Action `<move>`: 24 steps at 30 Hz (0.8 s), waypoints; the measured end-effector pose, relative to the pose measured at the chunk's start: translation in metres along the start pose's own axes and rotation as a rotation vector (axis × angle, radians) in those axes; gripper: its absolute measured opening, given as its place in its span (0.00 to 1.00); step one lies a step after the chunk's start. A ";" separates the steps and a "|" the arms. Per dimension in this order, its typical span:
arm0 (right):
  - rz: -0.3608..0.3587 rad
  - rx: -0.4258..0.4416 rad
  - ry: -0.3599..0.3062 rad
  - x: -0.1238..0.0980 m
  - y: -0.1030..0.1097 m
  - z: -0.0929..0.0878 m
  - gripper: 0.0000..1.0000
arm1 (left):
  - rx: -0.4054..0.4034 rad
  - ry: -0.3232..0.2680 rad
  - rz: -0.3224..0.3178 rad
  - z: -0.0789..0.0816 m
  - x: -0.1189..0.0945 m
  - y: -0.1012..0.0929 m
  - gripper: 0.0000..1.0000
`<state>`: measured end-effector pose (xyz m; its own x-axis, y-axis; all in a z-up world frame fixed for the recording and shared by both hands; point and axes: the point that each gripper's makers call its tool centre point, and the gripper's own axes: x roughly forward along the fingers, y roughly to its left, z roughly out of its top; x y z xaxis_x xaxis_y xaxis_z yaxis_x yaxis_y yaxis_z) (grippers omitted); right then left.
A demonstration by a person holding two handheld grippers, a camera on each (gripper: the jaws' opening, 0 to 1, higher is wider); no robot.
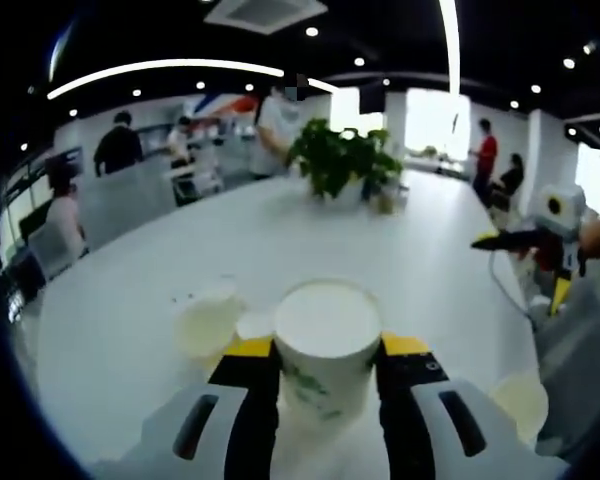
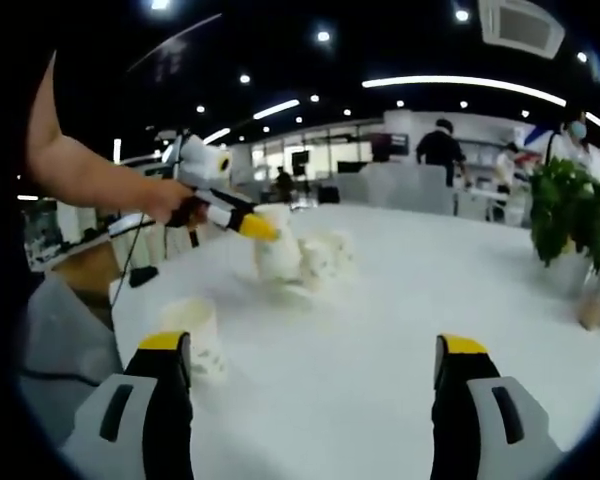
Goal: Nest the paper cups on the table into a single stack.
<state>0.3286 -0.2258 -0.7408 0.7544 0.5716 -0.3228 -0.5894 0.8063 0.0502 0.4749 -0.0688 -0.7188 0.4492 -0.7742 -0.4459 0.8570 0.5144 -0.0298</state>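
Left gripper [image 1: 328, 352] clamped on an upright paper cup [image 1: 326, 345], yellow-tipped jaws pressing its sides at 9 and 3 o'clock, cup mouth facing up, green print on its wall. Cup is at 6 o'clock in the left gripper view, just above the white table [image 1: 280, 230]. Second cup [image 1: 206, 322] lies at 9 o'clock of the held one, close beside it, looks tipped with its mouth showing. Something small and white between them, too blurred to tell. Another cup [image 1: 521, 400] at 4 o'clock, near the table edge. Right gripper [image 1: 520, 240] enters at 3 o'clock, well apart from the held cup.

Right gripper view: own jaws spread wide, nothing between them, midpoint [image 2: 315, 350] over bare table [image 2: 400, 300]. One cup [image 2: 196, 340] stands just beside the left jaw at 8 o'clock. Left gripper [image 2: 260, 228] at 11 o'clock, held by a hand [image 2: 165, 200], gripping the cup [image 2: 278, 255]. More cups [image 2: 325, 258] clustered right next to it, count unclear.

Potted plant [image 1: 342, 160] at 12 o'clock on the far side of the table. People [image 1: 118, 145] in the background.
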 end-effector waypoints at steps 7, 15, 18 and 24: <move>0.028 -0.054 -0.004 -0.003 -0.012 0.007 1.00 | 0.018 -0.004 -0.011 0.013 -0.007 0.003 0.36; 0.039 -0.067 -0.022 -0.002 -0.017 0.013 1.00 | 0.022 -0.005 -0.017 0.029 -0.015 0.006 0.35; 0.045 -0.068 -0.020 0.000 -0.015 0.012 1.00 | 0.024 0.008 -0.025 0.030 -0.016 0.005 0.36; 0.049 -0.068 -0.024 0.002 -0.013 0.014 1.00 | 0.020 -0.002 -0.039 0.034 -0.019 0.001 0.36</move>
<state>0.3422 -0.2332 -0.7285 0.7304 0.6141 -0.2989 -0.6435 0.7655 0.0003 0.4759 -0.0664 -0.6798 0.4159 -0.7941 -0.4432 0.8787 0.4765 -0.0292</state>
